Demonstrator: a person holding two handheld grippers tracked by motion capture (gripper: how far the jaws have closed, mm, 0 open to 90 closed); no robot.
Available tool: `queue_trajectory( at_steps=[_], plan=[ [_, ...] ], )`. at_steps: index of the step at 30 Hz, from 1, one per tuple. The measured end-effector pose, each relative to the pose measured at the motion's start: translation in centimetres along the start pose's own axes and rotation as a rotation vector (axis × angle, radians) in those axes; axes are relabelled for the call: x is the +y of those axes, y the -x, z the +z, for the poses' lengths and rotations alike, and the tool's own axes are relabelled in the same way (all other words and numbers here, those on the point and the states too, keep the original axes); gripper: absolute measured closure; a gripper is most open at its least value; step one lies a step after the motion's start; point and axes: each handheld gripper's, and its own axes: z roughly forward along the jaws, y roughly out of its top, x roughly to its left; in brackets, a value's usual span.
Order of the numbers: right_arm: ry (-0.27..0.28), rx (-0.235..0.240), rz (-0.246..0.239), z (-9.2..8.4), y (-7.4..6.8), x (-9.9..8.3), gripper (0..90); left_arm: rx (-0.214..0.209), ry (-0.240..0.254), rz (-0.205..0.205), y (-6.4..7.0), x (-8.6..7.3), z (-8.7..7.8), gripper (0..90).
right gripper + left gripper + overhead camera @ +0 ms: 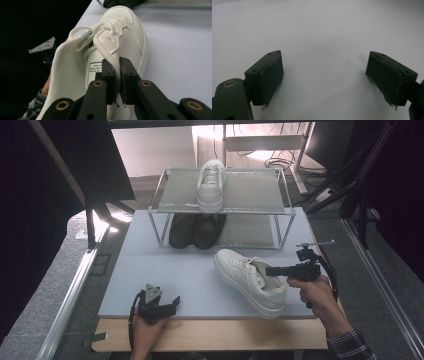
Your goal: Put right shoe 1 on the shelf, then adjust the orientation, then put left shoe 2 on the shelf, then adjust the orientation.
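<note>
Right tongs (117,82) clamped on collar edge of white sneaker (250,280), which lies on grey counter (165,270) at lower right of centre in the high view. Left tongs (324,75) spread wide, nothing between, low at bottom left. Second white sneaker (211,185) on rack (250,190) top, upper centre; dark shoes (195,230) beneath.
</note>
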Motion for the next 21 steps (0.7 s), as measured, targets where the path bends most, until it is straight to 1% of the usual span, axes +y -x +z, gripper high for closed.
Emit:
queue_trajectory(
  at_steps=[3,10,13,17,21],
  plan=[
    [0.008,0.005,0.006,-0.3,0.0,0.3,83.6,0.0,0.0,0.0,0.0,0.0,0.0,14.3],
    [0.024,-0.005,0.005,-0.9,-0.1,1.1,83.6,0.0,0.0,0.0,0.0,0.0,0.0,14.3],
    [0.037,-0.006,0.013,-1.3,-0.2,1.4,83.6,0.0,0.0,0.004,0.0,0.0,0.0,14.3],
    [0.053,-0.007,0.015,-1.7,-0.5,1.9,83.6,0.0,0.0,0.003,0.0,0.0,0.0,14.3],
    [0.068,0.002,0.022,-2.0,-0.7,2.5,83.6,0.0,0.0,0.004,0.0,0.0,0.0,14.3]
  ],
)
